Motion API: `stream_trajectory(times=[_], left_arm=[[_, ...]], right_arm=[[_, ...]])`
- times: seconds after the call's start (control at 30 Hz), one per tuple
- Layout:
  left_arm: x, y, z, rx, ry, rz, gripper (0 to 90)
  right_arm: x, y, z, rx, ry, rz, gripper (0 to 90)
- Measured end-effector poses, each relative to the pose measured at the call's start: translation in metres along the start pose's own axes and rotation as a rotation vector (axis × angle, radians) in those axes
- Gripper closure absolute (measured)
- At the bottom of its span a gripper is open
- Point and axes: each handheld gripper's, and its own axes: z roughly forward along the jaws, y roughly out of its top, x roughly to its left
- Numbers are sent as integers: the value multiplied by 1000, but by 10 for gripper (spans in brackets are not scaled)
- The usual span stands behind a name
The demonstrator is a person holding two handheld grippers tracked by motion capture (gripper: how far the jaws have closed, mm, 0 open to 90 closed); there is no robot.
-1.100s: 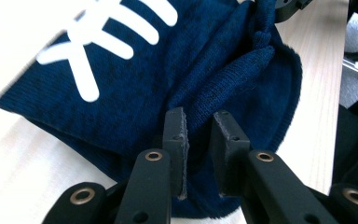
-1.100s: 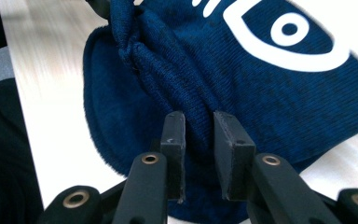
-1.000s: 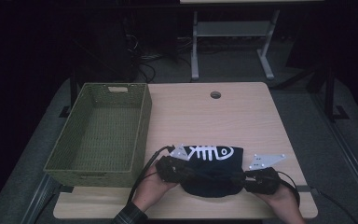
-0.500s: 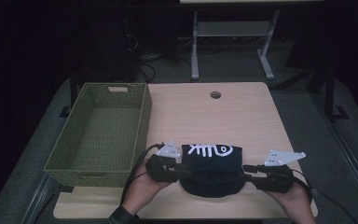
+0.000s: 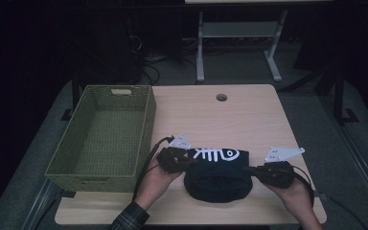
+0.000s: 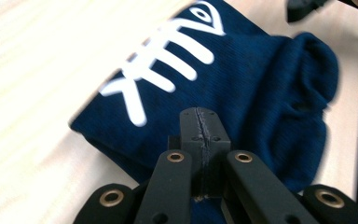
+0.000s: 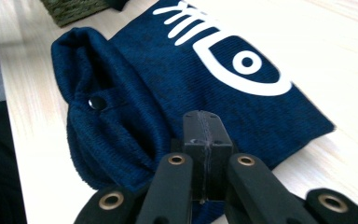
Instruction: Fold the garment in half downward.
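A dark blue knitted garment (image 5: 218, 179) with a white fish-skeleton print lies folded near the table's front edge. My left gripper (image 5: 191, 164) is at its left edge, pointing right. My right gripper (image 5: 247, 169) is at its right edge, pointing left. Both pairs of jaws have just been closing. In the left gripper view the left gripper (image 6: 200, 123) has its pads pressed together over the garment (image 6: 261, 84), and I see no cloth between them. The right gripper (image 7: 204, 126) is also shut above the garment (image 7: 168, 70), with no cloth showing between its pads.
An empty green woven basket (image 5: 147, 127) stands at the left of the wooden table (image 5: 220, 124). A round cable hole (image 5: 221, 97) is near the far edge. Beyond the table are a metal stand's legs (image 5: 200, 57) and cables on the dark floor.
Both grippers have drawn apart to the garment's two side edges, and the left hand has risen a little. The garment's lower part now lies as a rounded fold toward the front edge.
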Motion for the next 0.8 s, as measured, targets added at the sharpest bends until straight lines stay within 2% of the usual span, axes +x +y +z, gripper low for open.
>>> stream_trajectory(times=[0.2,0.33,0.43,0.47,0.6,0.7,0.77,0.8], left_arm=[[14,12,18,10,36,-5,898],[23,13,33,47,46,0,899],[28,12,42,77,45,7,899],[29,12,45,72,43,-4,899],[33,13,56,89,36,-5,899],[35,14,63,111,30,13,900],[36,15,67,105,25,5,900],[38,16,68,119,22,22,900]], right_arm=[[9,-4,8,24,34,-3,898],[12,-8,13,44,49,-13,899],[14,-12,18,62,59,-12,899],[15,-13,19,72,61,-6,899],[18,-18,23,76,62,-13,899],[23,-21,28,88,66,-20,899],[28,-21,32,97,75,-30,899],[31,-20,34,104,80,-37,899]])
